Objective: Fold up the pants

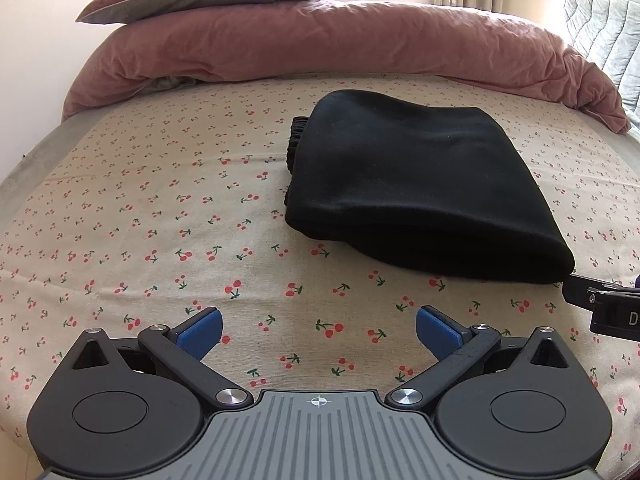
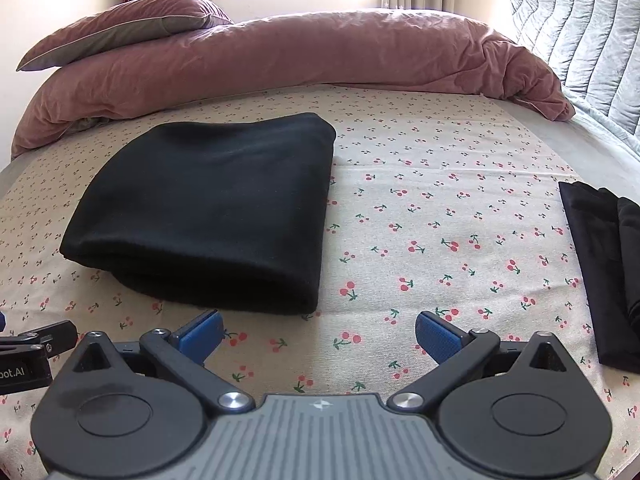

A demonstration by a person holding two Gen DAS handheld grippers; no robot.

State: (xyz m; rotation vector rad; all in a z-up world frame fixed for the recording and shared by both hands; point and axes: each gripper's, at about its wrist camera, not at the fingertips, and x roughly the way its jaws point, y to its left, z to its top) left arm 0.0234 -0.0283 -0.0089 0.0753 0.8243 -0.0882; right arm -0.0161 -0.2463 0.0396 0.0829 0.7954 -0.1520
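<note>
The black soft-fabric pants point(image 2: 208, 208) lie folded into a compact bundle, both the left gripper point(image 1: 319, 330) and right gripper point(image 2: 319, 330) spread empty, so only moving the bundle aside seems left

One folded pair of black pants point(image 2: 208, 216) on one bed point(image 2: 440, 200). One further pile of dark clothing point(image 2: 604, 272) at the right edge, number of pieces unclear. One pink duvet point(image 2: 300, 56), one pillow point(image 2: 124, 24), one grey quilted headboard point(image 2: 580, 40). Two tools: left tool point(image 1: 319, 330), right tool point(image 2: 319, 330), each with two blue pads.
</note>
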